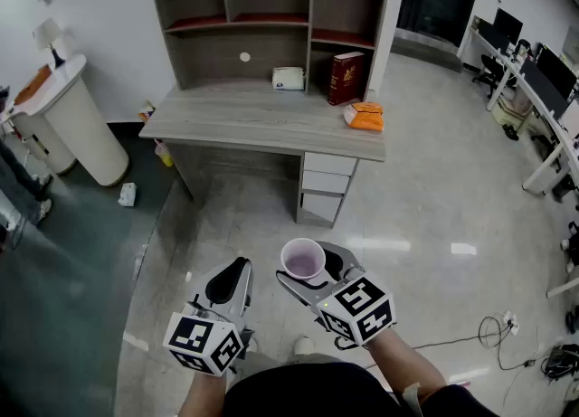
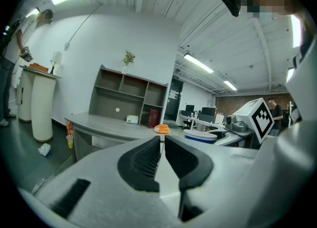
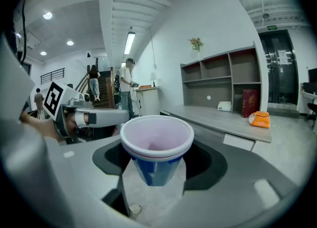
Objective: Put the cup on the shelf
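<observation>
A blue paper cup (image 1: 302,260) with a white rim and pale inside stands upright between the jaws of my right gripper (image 1: 308,272), which is shut on it. In the right gripper view the cup (image 3: 156,148) fills the middle, with the dark pads on either side of it. My left gripper (image 1: 229,282) hangs beside it at the left, shut with nothing held; its ribbed pads (image 2: 148,159) almost meet. The grey shelf unit (image 1: 271,22) stands on the desk (image 1: 253,121) well ahead of both grippers, and shows small and far in both gripper views as the shelf (image 3: 225,76).
On the desk are a red book (image 1: 346,77), a white box (image 1: 288,79) and an orange bag (image 1: 365,116). Desk drawers (image 1: 324,187) face me. A white round counter (image 1: 68,117) stands at the left, office desks (image 1: 534,90) at the right, cables (image 1: 507,329) on the floor.
</observation>
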The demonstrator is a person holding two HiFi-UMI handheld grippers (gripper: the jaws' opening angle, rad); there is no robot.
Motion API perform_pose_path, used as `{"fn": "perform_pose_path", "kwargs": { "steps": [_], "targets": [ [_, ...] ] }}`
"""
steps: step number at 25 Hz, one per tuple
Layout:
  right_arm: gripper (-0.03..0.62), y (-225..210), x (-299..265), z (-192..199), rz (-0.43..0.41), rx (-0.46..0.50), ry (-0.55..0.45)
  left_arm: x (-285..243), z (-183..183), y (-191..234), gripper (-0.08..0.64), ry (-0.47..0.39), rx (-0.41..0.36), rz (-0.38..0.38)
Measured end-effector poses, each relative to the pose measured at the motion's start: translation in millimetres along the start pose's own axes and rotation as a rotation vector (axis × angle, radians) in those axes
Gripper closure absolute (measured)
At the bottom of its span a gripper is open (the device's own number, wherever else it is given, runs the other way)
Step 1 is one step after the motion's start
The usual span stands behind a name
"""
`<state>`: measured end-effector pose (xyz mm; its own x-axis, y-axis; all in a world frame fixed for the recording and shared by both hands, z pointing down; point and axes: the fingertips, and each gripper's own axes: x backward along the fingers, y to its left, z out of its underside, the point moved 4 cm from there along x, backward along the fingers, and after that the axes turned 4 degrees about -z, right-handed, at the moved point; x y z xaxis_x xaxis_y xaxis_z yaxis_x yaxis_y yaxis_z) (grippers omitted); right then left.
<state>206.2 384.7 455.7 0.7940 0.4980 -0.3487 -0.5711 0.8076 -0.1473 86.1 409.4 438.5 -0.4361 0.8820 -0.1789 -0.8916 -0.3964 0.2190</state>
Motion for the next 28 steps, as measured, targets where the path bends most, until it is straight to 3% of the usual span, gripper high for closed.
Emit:
{"fn": "perform_pose_path", "kwargs": {
  "steps": [28],
  "targets": [
    [0.279,-20,8,3,-0.022,-0.015,0.0,-23,6,-16,0.538,0.015,0.002,0.015]
  ]
}}
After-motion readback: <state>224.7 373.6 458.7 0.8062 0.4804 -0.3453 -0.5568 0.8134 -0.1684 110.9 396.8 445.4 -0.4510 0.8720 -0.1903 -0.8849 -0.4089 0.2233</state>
